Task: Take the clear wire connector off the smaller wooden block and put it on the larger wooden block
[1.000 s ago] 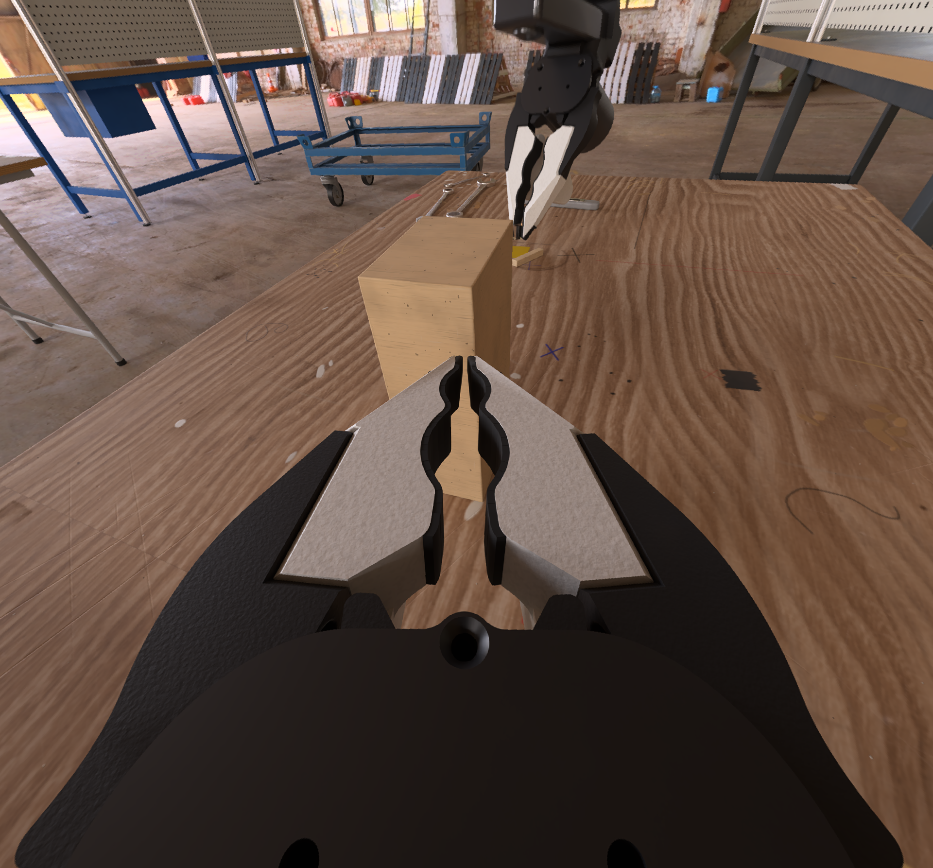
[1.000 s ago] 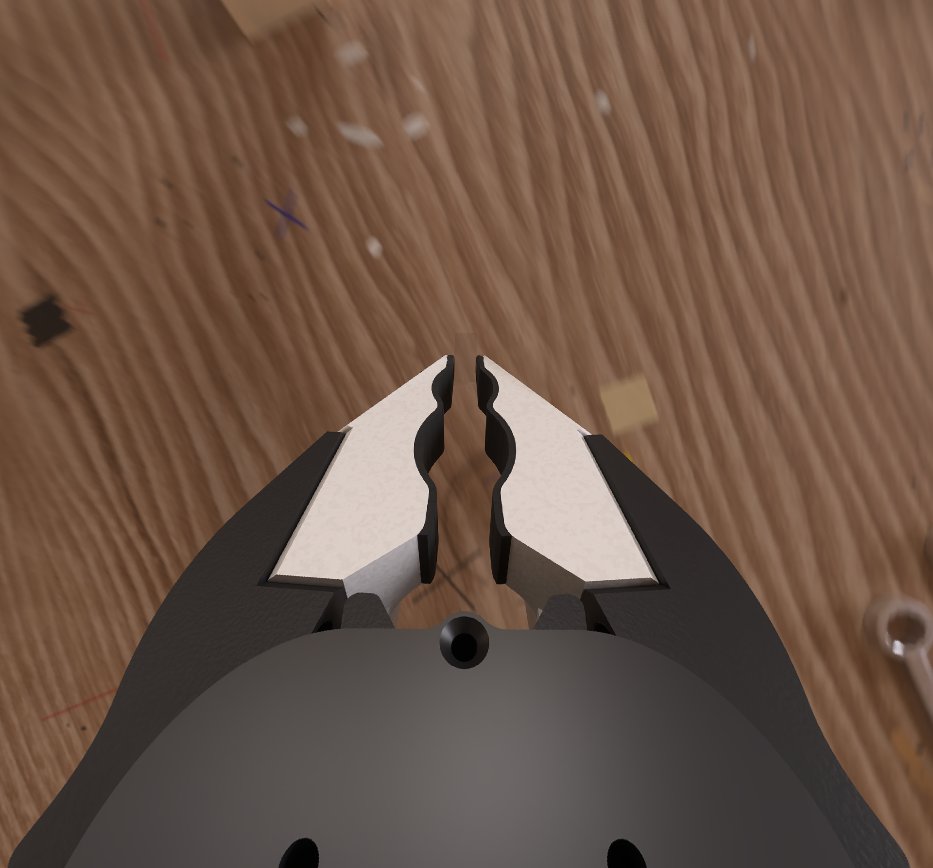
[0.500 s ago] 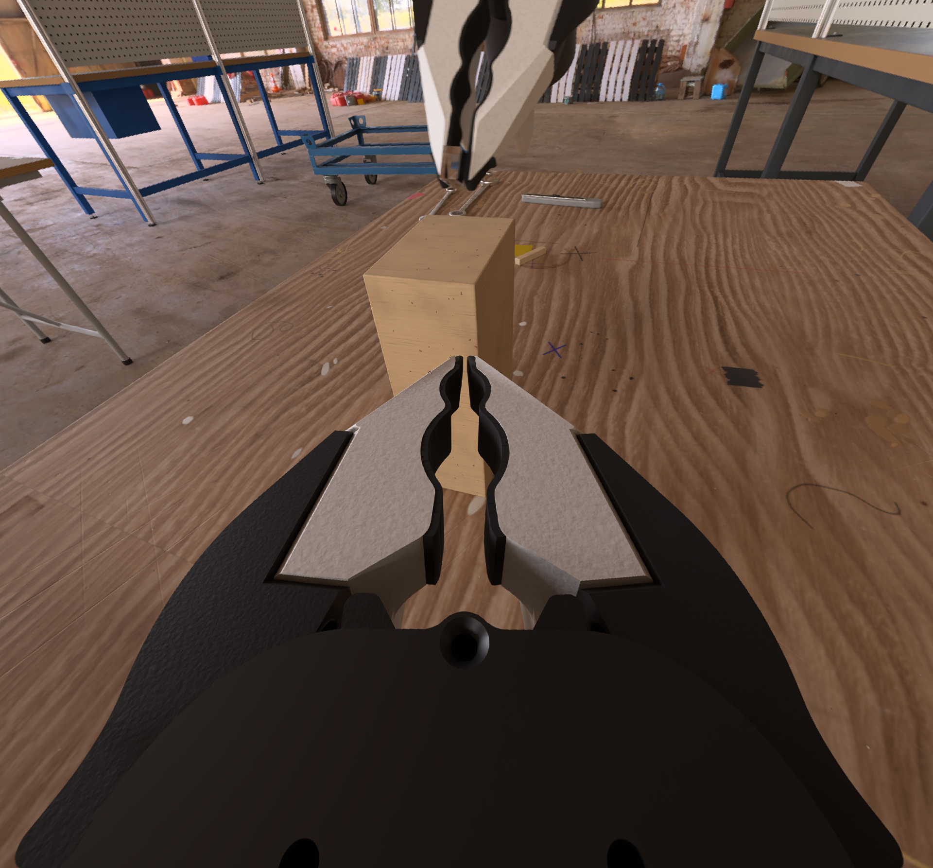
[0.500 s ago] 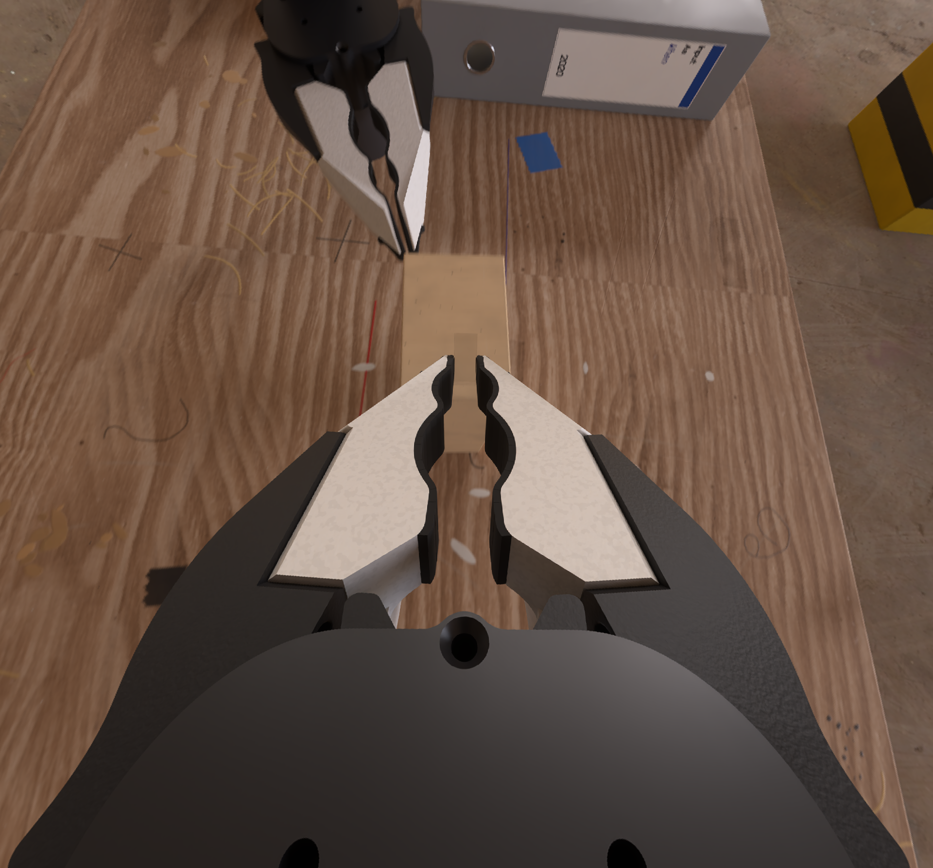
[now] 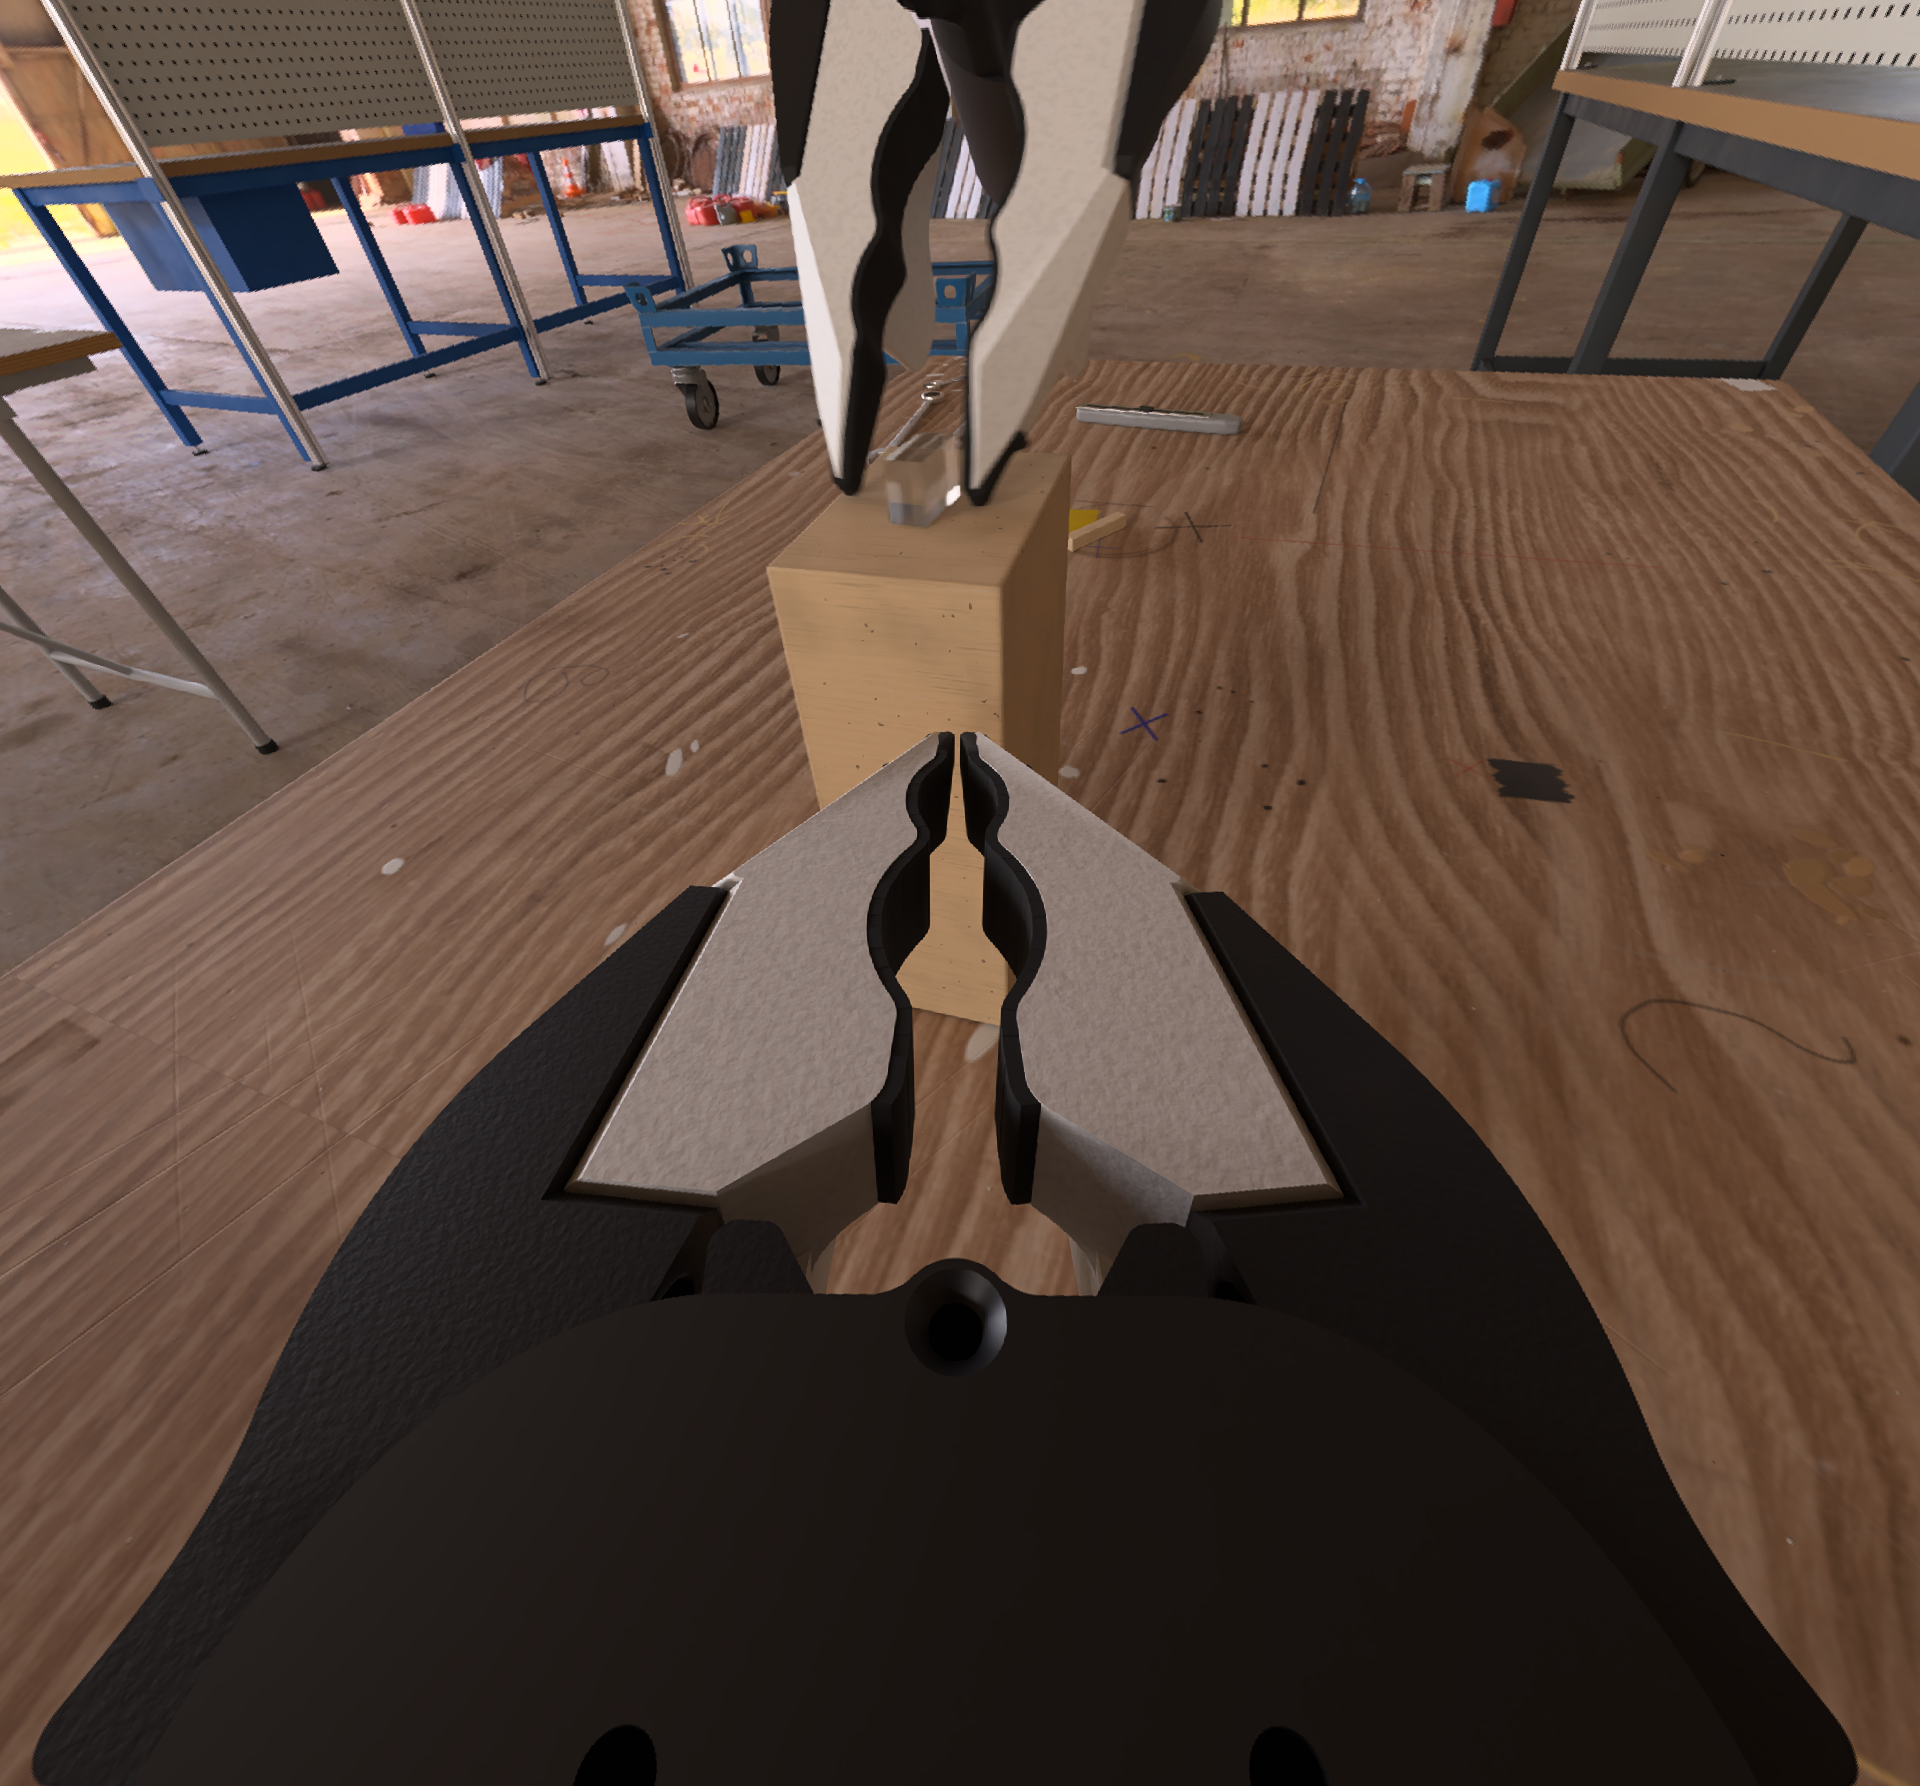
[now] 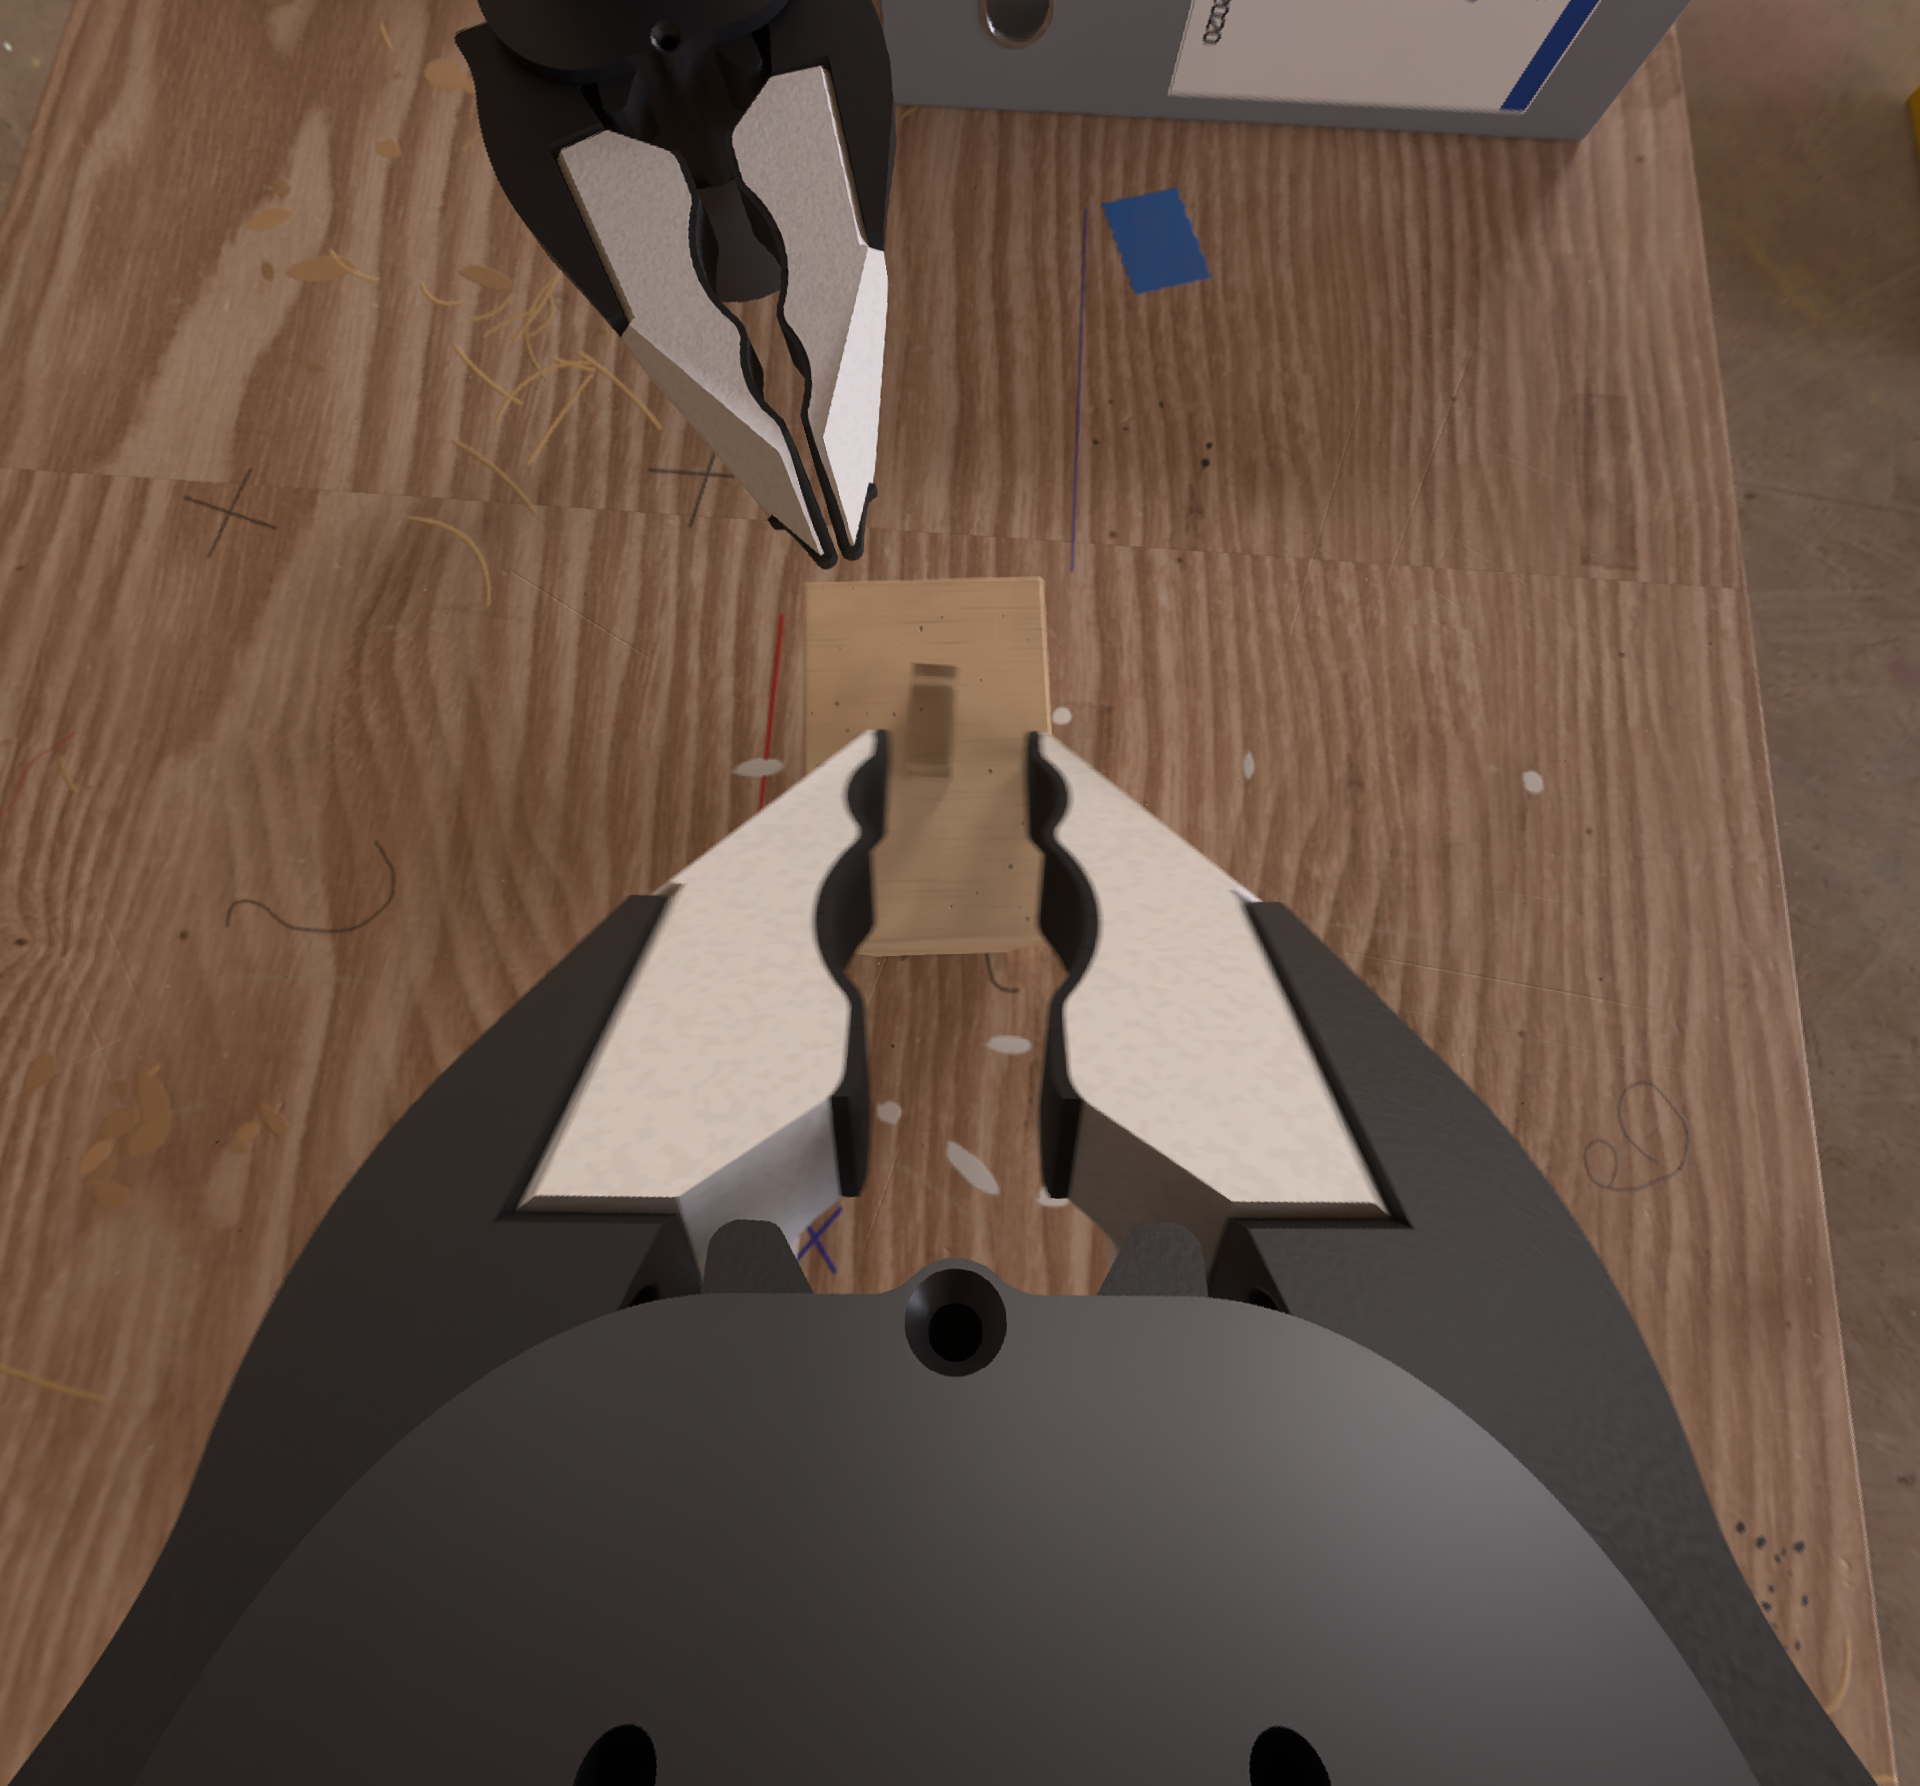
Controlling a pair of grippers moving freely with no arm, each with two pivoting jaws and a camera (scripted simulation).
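Note:
The larger wooden block [image 5: 914,656] stands upright on the table just ahead of my left gripper [image 5: 956,741], which is shut and empty, its tips close to the block's near face. The clear wire connector [image 5: 920,486] lies on the block's top. My right gripper [image 5: 914,487] hangs over the block, open, with a finger on each side of the connector. In the right wrist view the right gripper [image 6: 956,744] is open around the connector [image 6: 930,720] on the block's top [image 6: 925,624]. The left gripper [image 6: 831,541] shows beyond it. The smaller wooden block [image 5: 1099,527] lies flat on the table behind.
A grey binder box [image 6: 1299,1] stands at the table's end behind the left gripper, with a blue patch [image 6: 1153,238] near it. Wrenches [image 5: 930,396] and a metal bar [image 5: 1158,419] lie at the far end. The table's edge [image 5: 416,728] runs along the left.
The right gripper moved from the smaller block to above the larger block, came down and opened. The connector now lies on the block's top. The left gripper stayed put.

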